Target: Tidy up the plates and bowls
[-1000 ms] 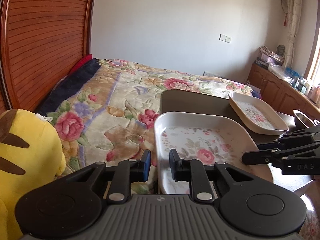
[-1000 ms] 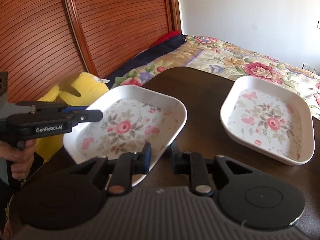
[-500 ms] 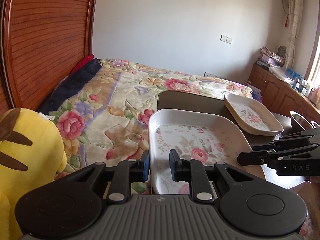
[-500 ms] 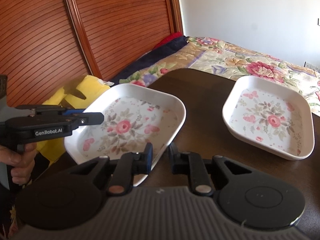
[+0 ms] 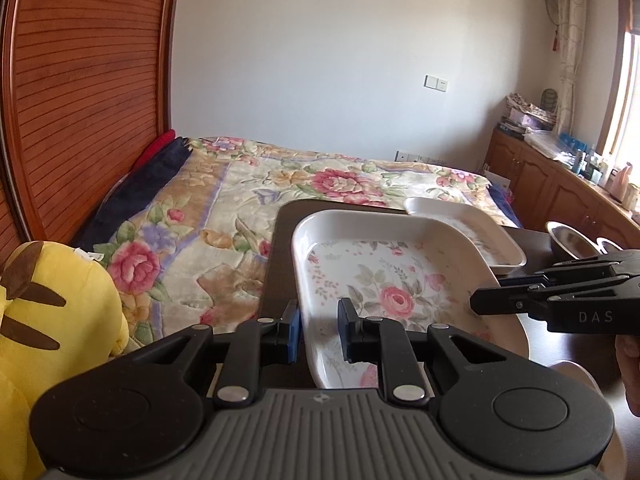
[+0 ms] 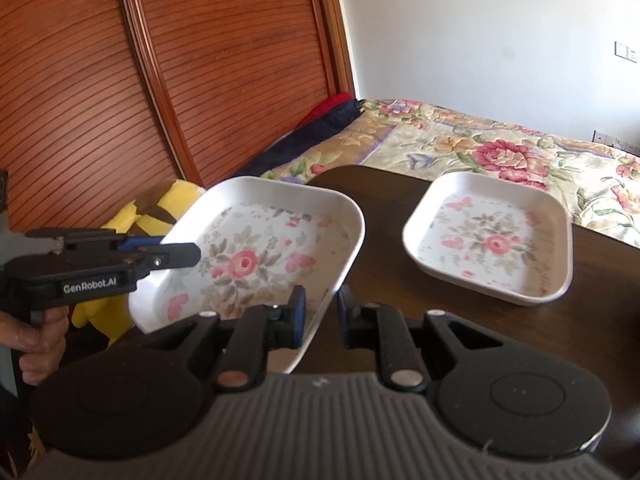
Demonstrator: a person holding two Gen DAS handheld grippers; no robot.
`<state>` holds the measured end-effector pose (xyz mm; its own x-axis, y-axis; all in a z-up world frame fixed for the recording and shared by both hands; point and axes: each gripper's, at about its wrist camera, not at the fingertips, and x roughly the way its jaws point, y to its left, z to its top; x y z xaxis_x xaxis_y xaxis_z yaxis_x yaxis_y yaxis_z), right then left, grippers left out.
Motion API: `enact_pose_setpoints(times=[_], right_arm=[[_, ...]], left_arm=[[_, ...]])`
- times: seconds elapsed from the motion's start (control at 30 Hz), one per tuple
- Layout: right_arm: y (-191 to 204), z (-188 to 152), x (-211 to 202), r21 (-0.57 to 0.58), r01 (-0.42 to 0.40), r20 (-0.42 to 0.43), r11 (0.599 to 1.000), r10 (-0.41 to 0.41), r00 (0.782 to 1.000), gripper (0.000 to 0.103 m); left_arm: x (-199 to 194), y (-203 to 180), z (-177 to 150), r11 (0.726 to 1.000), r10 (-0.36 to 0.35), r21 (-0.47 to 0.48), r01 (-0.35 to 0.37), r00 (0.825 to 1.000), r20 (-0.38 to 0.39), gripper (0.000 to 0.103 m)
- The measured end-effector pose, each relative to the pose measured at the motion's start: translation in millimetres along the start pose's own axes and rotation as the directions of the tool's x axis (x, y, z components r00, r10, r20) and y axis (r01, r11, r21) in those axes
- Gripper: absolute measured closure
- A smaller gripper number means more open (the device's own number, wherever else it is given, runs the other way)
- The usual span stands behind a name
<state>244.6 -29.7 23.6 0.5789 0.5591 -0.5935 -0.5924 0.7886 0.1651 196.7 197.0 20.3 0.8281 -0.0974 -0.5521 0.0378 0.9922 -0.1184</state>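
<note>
A white square plate with a rose print [image 5: 392, 280] [image 6: 256, 256] hangs tilted over the left edge of the dark table [image 6: 400, 304]. My left gripper [image 5: 320, 330] is shut on its left rim and also shows in the right wrist view [image 6: 180, 254]. At the opposite rim my right gripper [image 6: 320, 316] is shut on the same plate, its tips visible from the left [image 5: 476, 304]. A second matching plate [image 6: 492, 240] [image 5: 460, 220] lies flat on the table further right, partly hidden behind the held one in the left wrist view.
A steel bowl [image 5: 568, 240] stands on the table's right side. A yellow plush toy [image 5: 52, 320] [image 6: 160, 208] sits below the held plate at the left. Behind the table lie a floral bedspread [image 5: 300, 184] and a wooden headboard [image 6: 200, 80].
Both grippers have carried the held plate a little upward and toward the second plate, which now sits partly behind it in the left wrist view. Both grips are unchanged.
</note>
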Motion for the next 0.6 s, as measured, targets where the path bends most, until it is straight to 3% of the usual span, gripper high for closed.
enact_pose_setpoints(times=[0.6], right_arm=[[-20, -52, -70, 0.042, 0.046, 0.036, 0.998, -0.047, 0.998, 0.084]], left_arm=[[-41, -70, -38, 0.997, -0.072, 0.032, 0.072, 0.997, -0.026, 0.082]])
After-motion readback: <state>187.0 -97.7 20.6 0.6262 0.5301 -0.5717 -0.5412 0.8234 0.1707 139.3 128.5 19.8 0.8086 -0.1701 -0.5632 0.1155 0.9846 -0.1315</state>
